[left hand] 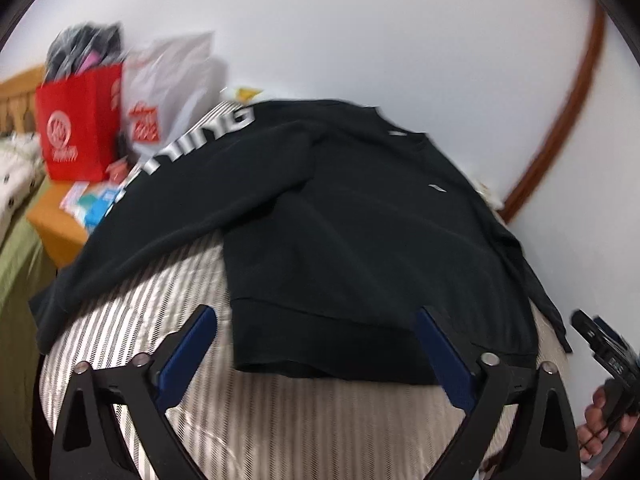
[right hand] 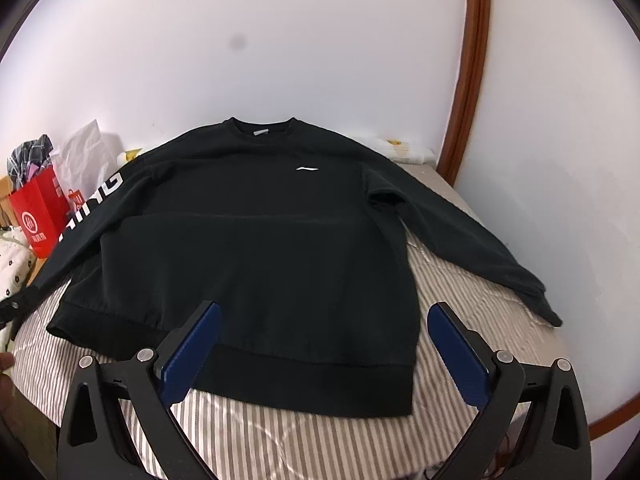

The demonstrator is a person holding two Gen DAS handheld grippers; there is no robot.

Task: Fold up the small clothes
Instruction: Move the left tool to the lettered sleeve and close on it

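Note:
A black long-sleeved sweatshirt (right hand: 256, 240) lies flat, front up, on a striped bed (right hand: 320, 440), sleeves spread to both sides. White letters run down its left sleeve (right hand: 92, 204). It also shows in the left wrist view (left hand: 360, 240), blurred. My left gripper (left hand: 316, 320) is open and empty, just above the hem near the sweatshirt's lower left corner. My right gripper (right hand: 324, 316) is open and empty over the hem, toward the lower right corner. The right gripper also shows at the left wrist view's right edge (left hand: 600, 344), held by a hand.
A red paper bag (left hand: 80, 132) and a white plastic bag (left hand: 168, 92) stand on a wooden side table (left hand: 52, 232) left of the bed. A white wall is behind, with a brown door frame (right hand: 472, 80) at the right. A patterned cloth (right hand: 12, 268) lies far left.

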